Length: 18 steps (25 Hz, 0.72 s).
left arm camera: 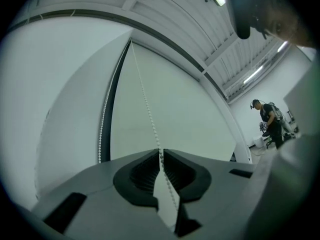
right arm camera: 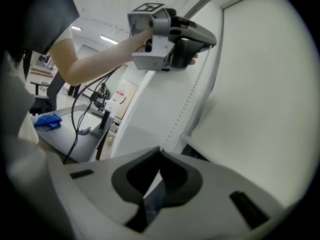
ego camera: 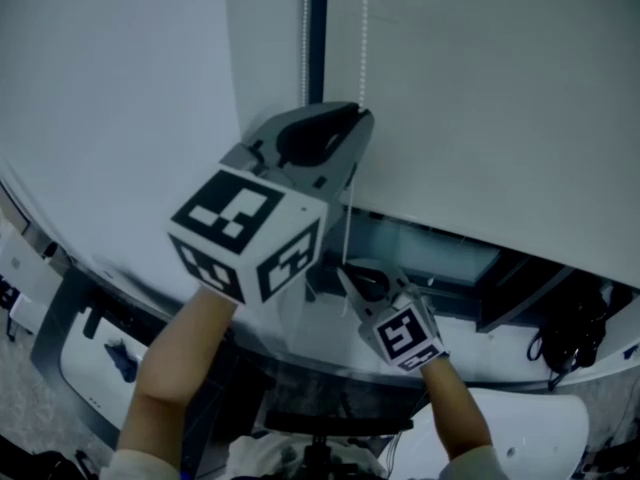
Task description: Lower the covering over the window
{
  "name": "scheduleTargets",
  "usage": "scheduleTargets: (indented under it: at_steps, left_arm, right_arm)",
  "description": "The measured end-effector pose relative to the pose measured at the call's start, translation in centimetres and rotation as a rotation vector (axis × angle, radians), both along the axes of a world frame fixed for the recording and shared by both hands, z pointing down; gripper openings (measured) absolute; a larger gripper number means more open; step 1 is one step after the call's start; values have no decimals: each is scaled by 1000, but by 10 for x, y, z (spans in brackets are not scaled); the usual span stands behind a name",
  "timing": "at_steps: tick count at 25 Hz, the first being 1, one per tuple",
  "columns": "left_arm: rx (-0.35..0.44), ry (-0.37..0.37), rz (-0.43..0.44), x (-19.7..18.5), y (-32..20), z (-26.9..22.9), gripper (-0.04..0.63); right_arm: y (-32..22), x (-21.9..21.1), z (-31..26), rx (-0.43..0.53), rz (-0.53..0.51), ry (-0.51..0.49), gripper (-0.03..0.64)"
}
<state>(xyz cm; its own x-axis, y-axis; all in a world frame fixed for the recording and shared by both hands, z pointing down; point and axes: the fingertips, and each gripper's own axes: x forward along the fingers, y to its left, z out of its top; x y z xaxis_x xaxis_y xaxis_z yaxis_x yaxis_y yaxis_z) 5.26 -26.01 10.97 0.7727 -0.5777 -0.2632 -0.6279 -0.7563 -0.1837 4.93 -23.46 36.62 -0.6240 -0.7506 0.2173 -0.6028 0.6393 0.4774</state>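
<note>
Left tool (left arm camera: 160, 153), raised near, clenches the bead chain (left arm camera: 145, 99); right tool (right arm camera: 160, 150), lower, clenches it beside the blind (ego camera: 480, 98).

All 3 views are dim, bluish and low in contrast. Light comes from ceiling strip lights (left arm camera: 253, 75), bright in the left gripper view. Both gripper views bulge like a fisheye, with black corners and soft foregrounds. The blind (ego camera: 480, 98) is evenly lit, without glare.

Left claw (left arm camera: 160, 152) held high, jaws pinched together — right claw (right arm camera: 160, 149) lower, jaws shut
</note>
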Motion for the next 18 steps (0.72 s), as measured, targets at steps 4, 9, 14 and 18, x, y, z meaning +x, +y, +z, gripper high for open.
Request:
scheduleTargets:
  at_steps: [4,9,14,18]
  left_arm:
    - [-45,2,-2,0,-6,2,43]
    - [-78,-23,1,3,-8,3,31]
    - [-8,-82,-61,2,-2,0,25]
    - [55,-108,-92,-1,4,-1,21]
  right_arm:
    - [4,-2,-1,6,-14,3,6]
    - [5,0,-2,1,-8,-4,6]
    - [2,7,12,-22,-7,53,11]
    - [11,4,-6,-117,-92,-122,17]
